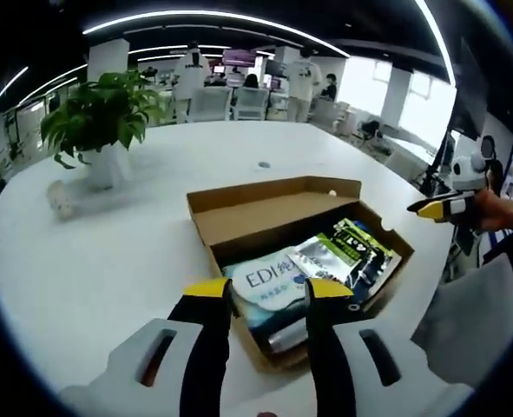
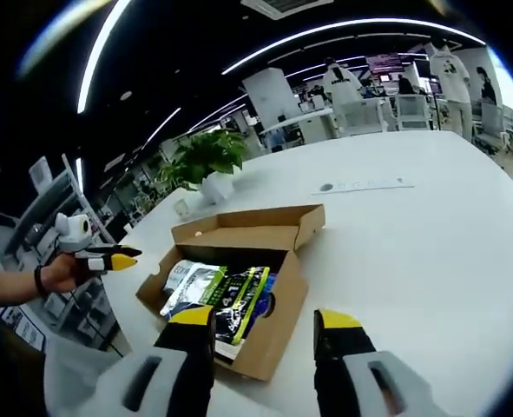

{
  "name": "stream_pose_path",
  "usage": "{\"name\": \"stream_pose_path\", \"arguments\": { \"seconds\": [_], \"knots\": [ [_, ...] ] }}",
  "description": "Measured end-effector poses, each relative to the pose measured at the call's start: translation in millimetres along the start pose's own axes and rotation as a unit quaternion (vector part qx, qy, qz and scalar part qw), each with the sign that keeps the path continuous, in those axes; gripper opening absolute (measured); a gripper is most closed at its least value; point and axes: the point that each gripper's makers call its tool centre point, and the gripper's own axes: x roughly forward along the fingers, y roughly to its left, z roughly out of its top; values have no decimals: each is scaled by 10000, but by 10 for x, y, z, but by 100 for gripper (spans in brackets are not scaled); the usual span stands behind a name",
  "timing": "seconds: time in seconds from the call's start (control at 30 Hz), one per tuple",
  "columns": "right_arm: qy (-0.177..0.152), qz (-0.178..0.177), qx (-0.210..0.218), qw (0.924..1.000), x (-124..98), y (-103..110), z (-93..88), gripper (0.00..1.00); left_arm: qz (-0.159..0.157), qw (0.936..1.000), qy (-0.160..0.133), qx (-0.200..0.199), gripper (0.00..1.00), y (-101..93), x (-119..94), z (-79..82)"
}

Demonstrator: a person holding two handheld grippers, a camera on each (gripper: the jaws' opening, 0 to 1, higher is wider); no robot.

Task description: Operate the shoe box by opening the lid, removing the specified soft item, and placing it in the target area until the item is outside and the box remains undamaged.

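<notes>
Lid open, left hand-held gripper [image 1: 267, 288] spread just before the soft pack [image 1: 273, 280]; careless closing could snag the shoe box [image 1: 239, 252] wall.

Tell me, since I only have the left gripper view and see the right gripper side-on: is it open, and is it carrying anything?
Observer: In the right gripper view, the right gripper is open, with nothing between its jaws.
Operator: What is it aimed at?
Observer: It is aimed at a corner of the shoe box. One jaw lines up over the packets and the other over bare table.
Operator: Is there anything lying beyond the box on that side?
Observer: A thin white strip lies flat on the table, well clear of the box.
</notes>
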Motion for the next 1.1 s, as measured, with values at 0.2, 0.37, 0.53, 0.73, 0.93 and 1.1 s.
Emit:
{"name": "stream_pose_path", "arguments": {
  "seconds": [0.2, 0.37, 0.53, 0.73, 0.93, 1.1],
  "knots": [
    [62, 1, -2, 10000, -4, 17, -70, 42, -83, 9999, 22, -58, 32, -72, 28, -60],
    [127, 40, 89, 9999, 3, 75, -146, 42, -147, 9998, 35, -144, 31, -120, 53, -88],
    [212, 153, -39, 9996, 17, 176, -189, 42, -206, 9996, 91, -145, 31, -215, 79, -134],
    [171, 181, -105, 9996, 22, 194, -136, 42, -236, 9997, 84, -61, 31, -293, 88, -125],
    [152, 236, -151, 9995, 28, 234, -106, 42, -303, 9994, 70, -123, 33, -359, 84, -114],
    [148, 272, -200, 9993, 16, 277, -110, 42, -361, 9992, 0, -184, 34, -453, 54, -106]
  ]
}}
